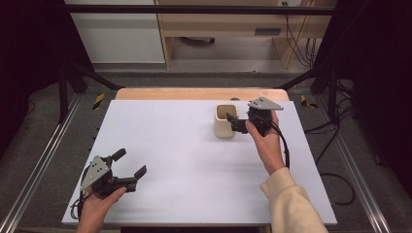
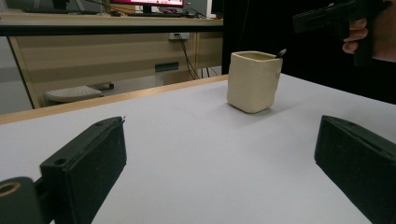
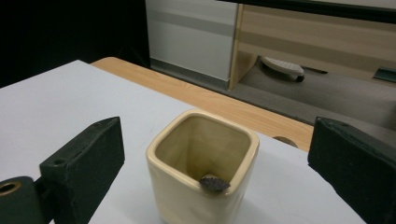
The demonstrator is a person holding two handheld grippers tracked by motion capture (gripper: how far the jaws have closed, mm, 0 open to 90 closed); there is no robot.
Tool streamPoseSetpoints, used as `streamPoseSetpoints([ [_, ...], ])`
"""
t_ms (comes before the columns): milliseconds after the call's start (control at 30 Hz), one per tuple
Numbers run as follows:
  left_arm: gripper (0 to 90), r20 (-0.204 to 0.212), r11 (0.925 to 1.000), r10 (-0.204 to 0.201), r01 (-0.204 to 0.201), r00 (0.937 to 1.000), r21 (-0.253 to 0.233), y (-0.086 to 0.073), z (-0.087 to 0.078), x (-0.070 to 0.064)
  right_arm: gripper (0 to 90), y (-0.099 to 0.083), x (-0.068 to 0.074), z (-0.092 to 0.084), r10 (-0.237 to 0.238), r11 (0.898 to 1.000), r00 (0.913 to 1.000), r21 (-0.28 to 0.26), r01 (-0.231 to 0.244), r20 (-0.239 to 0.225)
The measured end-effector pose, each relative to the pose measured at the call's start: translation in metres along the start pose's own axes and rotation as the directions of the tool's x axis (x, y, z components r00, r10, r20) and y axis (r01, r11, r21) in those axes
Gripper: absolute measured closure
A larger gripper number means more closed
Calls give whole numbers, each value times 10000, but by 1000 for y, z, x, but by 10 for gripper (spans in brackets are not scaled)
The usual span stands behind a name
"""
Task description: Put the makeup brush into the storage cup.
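Observation:
A cream square cup point(image 1: 225, 121) stands upright on the white table top point(image 1: 184, 160), at the back right. In the right gripper view the cup point(image 3: 203, 172) is close below, and a small dark tip point(image 3: 214, 183) rests against the inside of its near rim. My right gripper point(image 1: 233, 122) hovers just right of the cup and a little above it, jaws wide open around nothing. My left gripper point(image 1: 131, 161) sits near the front left corner, open and empty, aimed toward the cup point(image 2: 253, 81). The left gripper view also catches the right gripper point(image 2: 327, 18) at the upper right.
A wooden strip point(image 1: 194, 93) borders the table's far edge, with a small round hole point(image 1: 235, 99) in it. Black frame posts point(image 1: 63, 92) stand at both back corners. Cables point(image 1: 335, 131) lie on the floor to the right. A wooden desk point(image 1: 233, 29) stands beyond the table.

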State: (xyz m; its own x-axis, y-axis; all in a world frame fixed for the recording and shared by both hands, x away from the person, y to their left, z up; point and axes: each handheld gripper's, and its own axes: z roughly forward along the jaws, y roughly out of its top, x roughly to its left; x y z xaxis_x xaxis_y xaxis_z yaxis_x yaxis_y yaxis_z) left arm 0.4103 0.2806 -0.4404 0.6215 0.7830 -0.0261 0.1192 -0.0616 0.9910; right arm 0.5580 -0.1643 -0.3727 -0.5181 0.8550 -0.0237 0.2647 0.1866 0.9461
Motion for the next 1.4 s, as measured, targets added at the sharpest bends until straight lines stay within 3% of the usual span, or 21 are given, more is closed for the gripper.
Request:
streamPoseSetpoints([
  [100,7,-19,10000,-7,7,10000,-6,0,0,0,43,-1,-1,-3,-31,10000,9998,49,32,-186],
  [233,4,-21,10000,13,-13,10000,-34,0,-1,0,40,-4,-1,-12,-52,9998,9962,-194,35,-869],
  [600,4,19,9999,33,-33,10000,-120,1,-1,-1,45,-14,4,-26,-187,9983,9879,-573,100,-1537],
  [1400,4,197,9995,-16,22,9998,-308,2,-4,0,38,-34,13,-53,-745,9929,9886,-1024,613,-1306],
])
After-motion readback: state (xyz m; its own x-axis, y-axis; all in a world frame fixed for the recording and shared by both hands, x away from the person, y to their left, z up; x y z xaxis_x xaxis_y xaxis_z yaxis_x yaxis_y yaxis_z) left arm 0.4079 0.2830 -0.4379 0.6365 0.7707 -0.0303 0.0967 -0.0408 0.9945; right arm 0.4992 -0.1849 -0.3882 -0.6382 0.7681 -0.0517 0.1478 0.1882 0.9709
